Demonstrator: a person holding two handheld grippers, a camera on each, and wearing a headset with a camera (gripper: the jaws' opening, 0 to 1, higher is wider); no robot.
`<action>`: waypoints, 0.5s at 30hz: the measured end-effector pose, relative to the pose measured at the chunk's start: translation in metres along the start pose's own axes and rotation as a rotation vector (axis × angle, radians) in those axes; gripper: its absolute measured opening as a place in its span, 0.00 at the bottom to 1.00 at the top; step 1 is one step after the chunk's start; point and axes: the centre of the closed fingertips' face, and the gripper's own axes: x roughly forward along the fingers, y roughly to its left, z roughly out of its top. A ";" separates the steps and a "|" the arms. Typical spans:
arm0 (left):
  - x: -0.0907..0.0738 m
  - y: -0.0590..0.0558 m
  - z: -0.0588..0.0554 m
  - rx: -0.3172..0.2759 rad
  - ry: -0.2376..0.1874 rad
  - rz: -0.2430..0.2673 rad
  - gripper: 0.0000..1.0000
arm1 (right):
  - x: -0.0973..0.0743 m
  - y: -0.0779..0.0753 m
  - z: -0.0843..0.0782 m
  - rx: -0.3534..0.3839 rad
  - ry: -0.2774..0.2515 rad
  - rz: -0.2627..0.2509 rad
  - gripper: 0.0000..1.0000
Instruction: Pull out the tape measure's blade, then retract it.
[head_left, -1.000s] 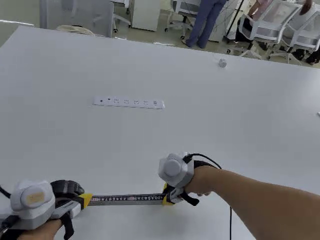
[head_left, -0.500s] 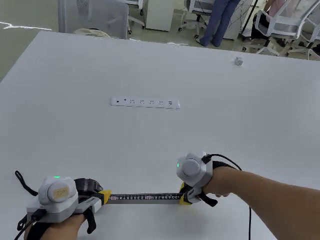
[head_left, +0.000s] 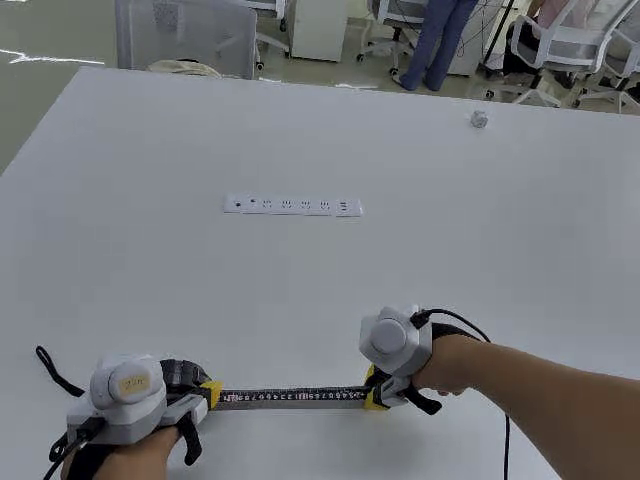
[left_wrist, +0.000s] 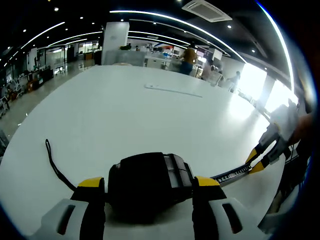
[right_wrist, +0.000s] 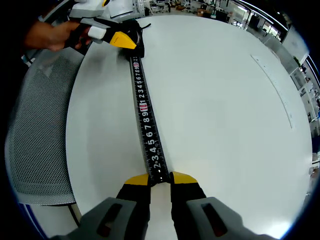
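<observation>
Your left tool clenches the tape measure at lower left of the head view, anchoring it on the bench. Your right tool pinches the blade tip, holding it stretched.

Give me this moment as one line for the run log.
phase: blade pulled out | left gripper: shut on tape measure case | right gripper: shut on blade end | retraction: not yet begun

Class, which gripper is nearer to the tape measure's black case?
Left. The left gripper clamps the case between its jaws; the right gripper pinches the tip of the blade, away from the case.
</observation>
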 end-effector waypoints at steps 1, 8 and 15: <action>0.000 -0.004 -0.001 0.012 0.008 -0.018 0.64 | 0.000 0.000 0.000 0.000 0.001 -0.001 0.14; 0.000 -0.001 -0.002 0.027 0.007 -0.016 0.63 | 0.000 0.000 0.000 0.005 0.000 -0.005 0.14; -0.003 -0.007 0.006 -0.129 -0.012 -0.069 0.69 | -0.001 0.001 0.000 0.008 0.003 -0.005 0.14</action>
